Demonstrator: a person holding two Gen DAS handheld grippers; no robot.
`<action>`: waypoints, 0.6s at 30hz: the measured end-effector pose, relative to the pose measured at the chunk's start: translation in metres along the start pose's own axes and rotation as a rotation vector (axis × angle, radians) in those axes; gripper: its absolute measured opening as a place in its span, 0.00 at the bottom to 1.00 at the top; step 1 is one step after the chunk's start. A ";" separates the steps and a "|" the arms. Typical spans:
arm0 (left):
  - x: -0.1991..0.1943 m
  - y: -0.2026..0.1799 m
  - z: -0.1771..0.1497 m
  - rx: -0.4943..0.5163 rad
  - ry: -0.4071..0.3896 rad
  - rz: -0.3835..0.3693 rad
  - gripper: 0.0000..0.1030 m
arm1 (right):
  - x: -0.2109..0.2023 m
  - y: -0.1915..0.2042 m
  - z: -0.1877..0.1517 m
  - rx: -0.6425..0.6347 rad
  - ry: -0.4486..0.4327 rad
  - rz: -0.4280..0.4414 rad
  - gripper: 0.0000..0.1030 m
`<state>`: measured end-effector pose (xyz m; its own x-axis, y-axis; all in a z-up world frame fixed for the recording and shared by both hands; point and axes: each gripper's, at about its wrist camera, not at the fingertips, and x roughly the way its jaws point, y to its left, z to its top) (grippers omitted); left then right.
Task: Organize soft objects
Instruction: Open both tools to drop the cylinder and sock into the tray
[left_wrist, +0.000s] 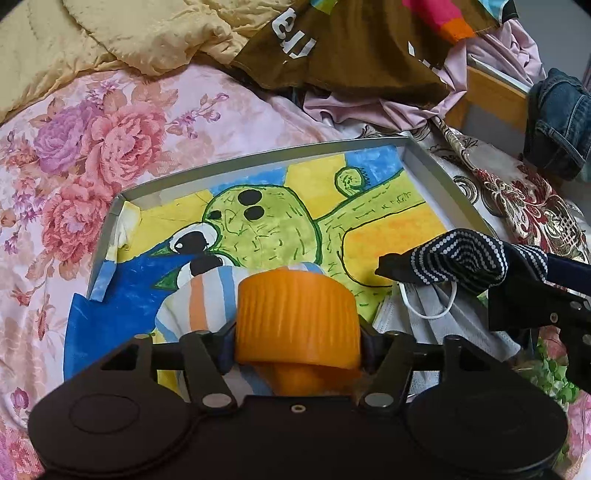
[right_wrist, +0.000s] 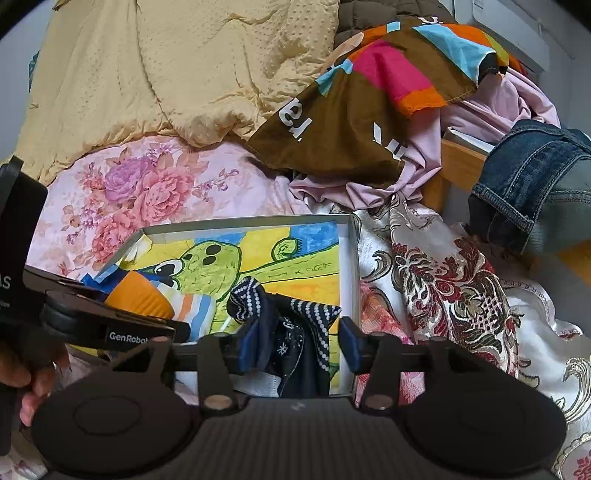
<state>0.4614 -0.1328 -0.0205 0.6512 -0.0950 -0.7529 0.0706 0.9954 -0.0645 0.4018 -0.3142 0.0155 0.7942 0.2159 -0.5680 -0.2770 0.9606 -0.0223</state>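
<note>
Left gripper (left_wrist: 297, 325) jaws sit partly apart around an orange ribbed cap (left_wrist: 295, 314); whether the pads press it, can't tell. Striped cloth (left_wrist: 199, 299) lies just beyond the cap, inside the shallow box (left_wrist: 258, 157). Right gripper (right_wrist: 295, 343) is parted, dotted navy sock (right_wrist: 295, 325) loose between the fingers, over the box's near right corner. A white mask (left_wrist: 424, 310) lies under the sock. The box rests on a floral bedsheet (left_wrist: 110, 147).

Left wrist view: you're looking steeply down, close over the tray (left_wrist: 255, 168) on the bed (left_wrist: 74, 155).
Right wrist view: you're beside it, shallower, facing the same way.
Shared: tray, yellow quilt (right_wrist: 166, 74), brown cloth (right_wrist: 332, 122).
</note>
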 end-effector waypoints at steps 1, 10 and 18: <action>0.000 0.000 0.000 -0.001 -0.003 -0.003 0.67 | 0.000 0.000 -0.001 0.001 0.002 0.000 0.55; -0.007 0.002 -0.001 -0.005 -0.025 -0.007 0.86 | -0.007 -0.003 -0.005 0.036 -0.014 -0.025 0.79; -0.021 0.015 -0.006 -0.025 -0.055 0.011 0.92 | -0.020 -0.002 -0.012 0.065 -0.026 -0.023 0.90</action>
<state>0.4441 -0.1154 -0.0097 0.6921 -0.0833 -0.7170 0.0441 0.9963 -0.0733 0.3799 -0.3230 0.0171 0.8141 0.1969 -0.5464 -0.2234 0.9745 0.0183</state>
